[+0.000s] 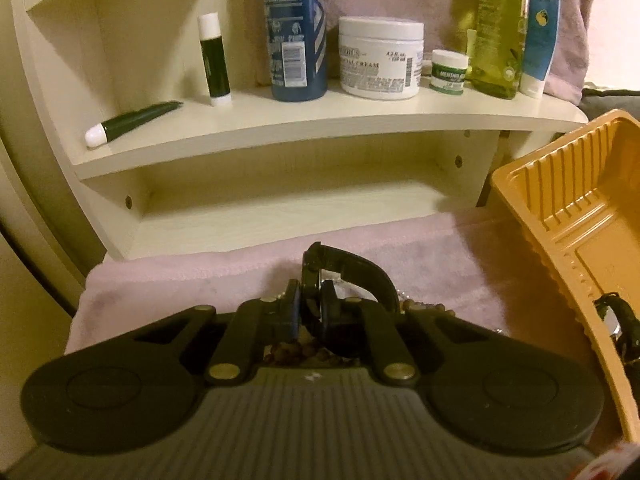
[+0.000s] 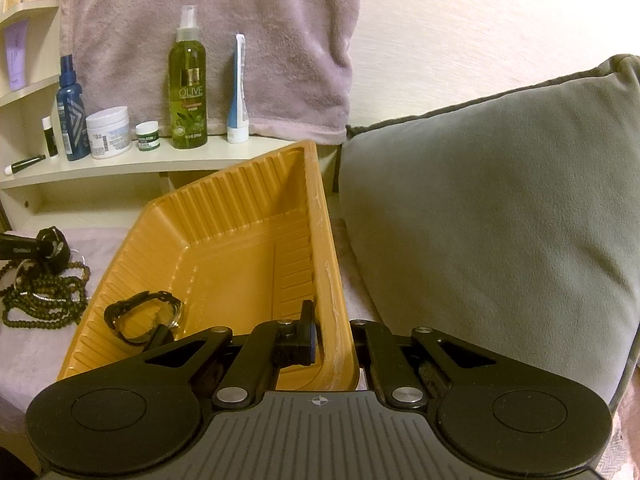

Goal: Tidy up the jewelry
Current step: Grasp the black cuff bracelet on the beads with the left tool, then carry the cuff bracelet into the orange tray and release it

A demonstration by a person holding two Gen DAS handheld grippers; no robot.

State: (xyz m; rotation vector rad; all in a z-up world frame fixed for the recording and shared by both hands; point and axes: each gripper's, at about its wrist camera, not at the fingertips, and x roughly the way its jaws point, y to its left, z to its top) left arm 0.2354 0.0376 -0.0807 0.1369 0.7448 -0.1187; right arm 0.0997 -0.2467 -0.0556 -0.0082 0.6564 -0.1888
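Two grippers share the work here: the right gripper [image 2: 320,344] steadies the orange tray [image 2: 240,248] while the left gripper [image 1: 310,312] picks from the jewelry heap on the pink towel [image 1: 180,276]. The step in hand looks like a pick, with one piece, a dark watch or bracelet [image 2: 146,316], already lying in the tray's near corner and the brown bead necklaces [image 2: 44,296] not yet moved. In the left wrist view the left jaws stand nearly closed around a black watch [image 1: 340,276], gripping it at the round part between the pads, its strap arching up and over to the right; beads and a thin chain lie just under and beside it. The right jaws are pinched tight on the tray's near rim, one finger inside the wall and the other outside, so the tray sits tilted with its far end raised toward the white shelf [image 1: 320,120] of toiletries. The next move, as I judge it, calls for lifting the watch clear without dragging tangled beads along, then carrying it rightward over the tray's rim and letting go beside the piece already there.
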